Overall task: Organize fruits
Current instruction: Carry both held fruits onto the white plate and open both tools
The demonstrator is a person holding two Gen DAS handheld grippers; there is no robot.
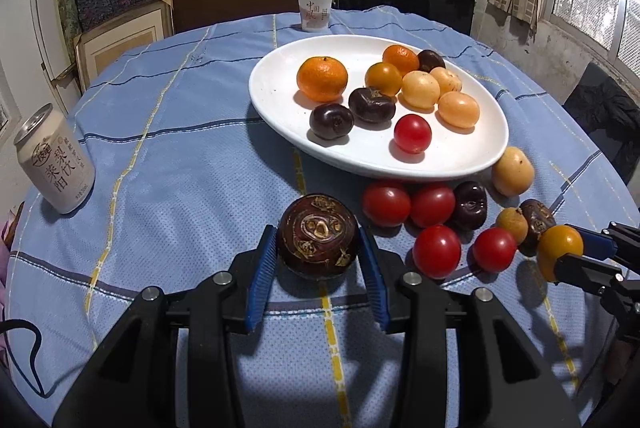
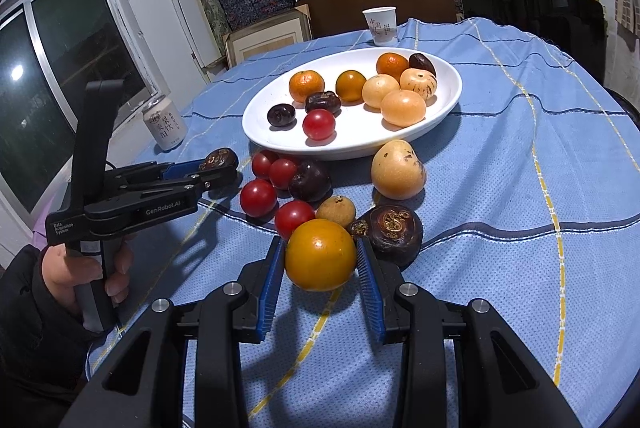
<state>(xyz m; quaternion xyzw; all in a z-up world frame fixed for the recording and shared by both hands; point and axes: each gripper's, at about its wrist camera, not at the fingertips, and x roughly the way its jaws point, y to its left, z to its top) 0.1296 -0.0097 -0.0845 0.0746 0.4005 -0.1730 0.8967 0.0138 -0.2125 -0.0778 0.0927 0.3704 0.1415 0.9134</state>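
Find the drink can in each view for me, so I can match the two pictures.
Left wrist view: the can stands at the far left edge, on the blue cloth, left of the plate.
Right wrist view: the can sits left of centre, beyond the left claw.
Shared landmark: the paper cup behind the plate.

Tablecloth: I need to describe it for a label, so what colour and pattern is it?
Light blue tablecloth with a grid of yellow, white and dark blue stripes; clearest in the left wrist view.
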